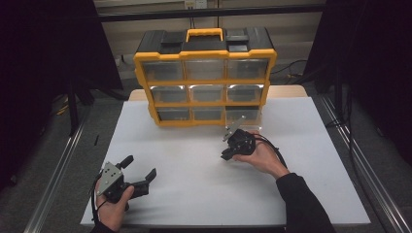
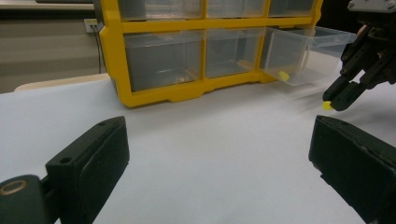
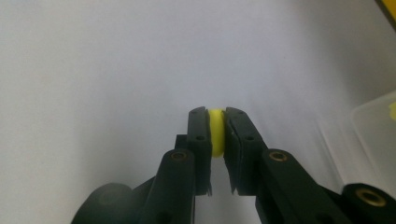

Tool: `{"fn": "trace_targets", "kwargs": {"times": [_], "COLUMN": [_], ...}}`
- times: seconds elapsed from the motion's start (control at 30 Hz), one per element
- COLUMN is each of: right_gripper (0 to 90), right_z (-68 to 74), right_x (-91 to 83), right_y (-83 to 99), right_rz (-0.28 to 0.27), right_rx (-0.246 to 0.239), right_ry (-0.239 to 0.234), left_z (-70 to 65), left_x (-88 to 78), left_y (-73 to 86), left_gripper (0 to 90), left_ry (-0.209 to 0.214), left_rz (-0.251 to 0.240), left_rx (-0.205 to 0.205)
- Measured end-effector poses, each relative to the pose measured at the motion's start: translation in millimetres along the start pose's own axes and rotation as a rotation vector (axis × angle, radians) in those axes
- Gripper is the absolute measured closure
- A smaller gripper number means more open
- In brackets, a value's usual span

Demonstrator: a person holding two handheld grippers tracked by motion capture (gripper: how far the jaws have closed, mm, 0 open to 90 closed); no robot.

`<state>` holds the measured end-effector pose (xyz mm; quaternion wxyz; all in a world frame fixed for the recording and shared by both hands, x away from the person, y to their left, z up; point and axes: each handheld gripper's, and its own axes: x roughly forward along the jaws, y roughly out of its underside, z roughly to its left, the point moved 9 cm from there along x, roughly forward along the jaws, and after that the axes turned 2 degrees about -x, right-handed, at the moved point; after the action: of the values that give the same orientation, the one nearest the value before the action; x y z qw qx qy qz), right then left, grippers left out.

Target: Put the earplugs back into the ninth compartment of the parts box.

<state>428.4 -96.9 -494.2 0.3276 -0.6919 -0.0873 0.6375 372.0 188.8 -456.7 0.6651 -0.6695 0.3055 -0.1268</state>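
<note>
Here the right gripper (image 3: pixel 216 122) clamps a small yellow piece (image 3: pixel 216 133) just beside the pulled-out clear drawer (image 2: pixel 308 53) of the yellow organizer (image 1: pixel 204 73). The left gripper (image 1: pixel 140 170) rests on the white table (image 1: pixel 194 194), jaws wide apart.

The white table (image 1: pixel 194 194) lies bare across the middle and lower frame between the left gripper (image 1: pixel 141 171) and right gripper (image 1: pixel 228 154). The yellow organizer (image 1: pixel 204 104) blocks the upper centre, its pulled-out clear drawer (image 2: pixel 308 56) jutting forward at its lower right.
</note>
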Motion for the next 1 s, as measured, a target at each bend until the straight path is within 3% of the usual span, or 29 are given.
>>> {"fn": "trace_targets", "kwargs": {"times": [1.0], "right_gripper": [81.0], "right_z": [2.0], "right_x": [-36.8], "right_y": [-19.1], "right_rz": [-0.102], "right_rx": [-0.011], "right_ry": [0.022], "left_z": [0.5], "left_x": [-0.1], "left_y": [-0.8], "left_gripper": [5.1], "left_ry": [-0.002], "left_rz": [-0.003], "left_rx": [0.003]}}
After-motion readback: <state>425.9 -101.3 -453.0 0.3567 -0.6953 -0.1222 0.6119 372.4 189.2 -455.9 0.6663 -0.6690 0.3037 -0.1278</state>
